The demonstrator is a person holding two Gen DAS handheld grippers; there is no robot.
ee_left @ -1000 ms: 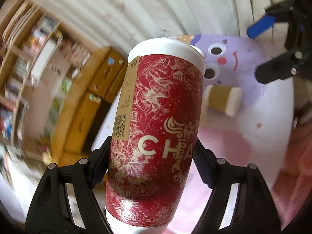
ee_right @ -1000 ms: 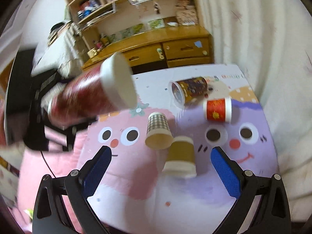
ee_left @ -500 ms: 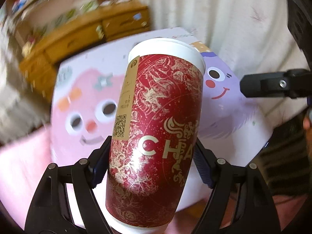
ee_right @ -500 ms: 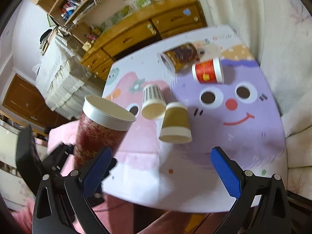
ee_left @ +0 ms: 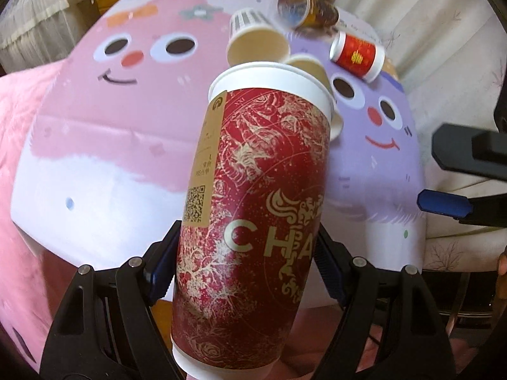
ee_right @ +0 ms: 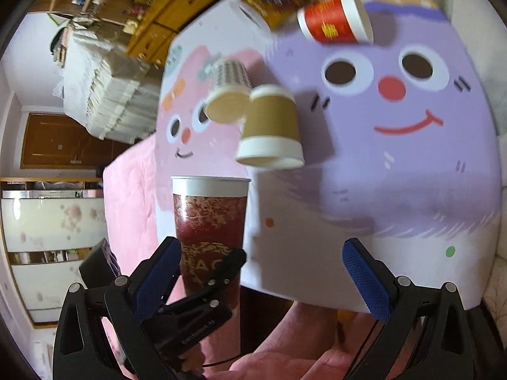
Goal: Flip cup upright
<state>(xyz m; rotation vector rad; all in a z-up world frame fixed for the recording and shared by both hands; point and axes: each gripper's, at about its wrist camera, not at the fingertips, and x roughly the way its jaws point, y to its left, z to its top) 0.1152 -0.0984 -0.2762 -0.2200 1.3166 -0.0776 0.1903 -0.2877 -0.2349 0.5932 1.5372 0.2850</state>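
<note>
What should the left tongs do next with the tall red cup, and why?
Probably lower the tall red cup onto the bare near part of the table mat, then release. The left tongs grip it at mid-body, and in the right wrist view it looks upright, rim on top, held in front of the mat's near edge.

Tall paper cup (ee_left: 253,209) with glossy red-and-gold print and matt white rim, smooth printed table cover (ee_left: 95,145) beneath it, ribbed kraft paper cup (ee_right: 272,126) beyond, varnished wooden cabinet (ee_right: 177,15) behind the table, textured blue gripper pads (ee_right: 364,278)
</note>
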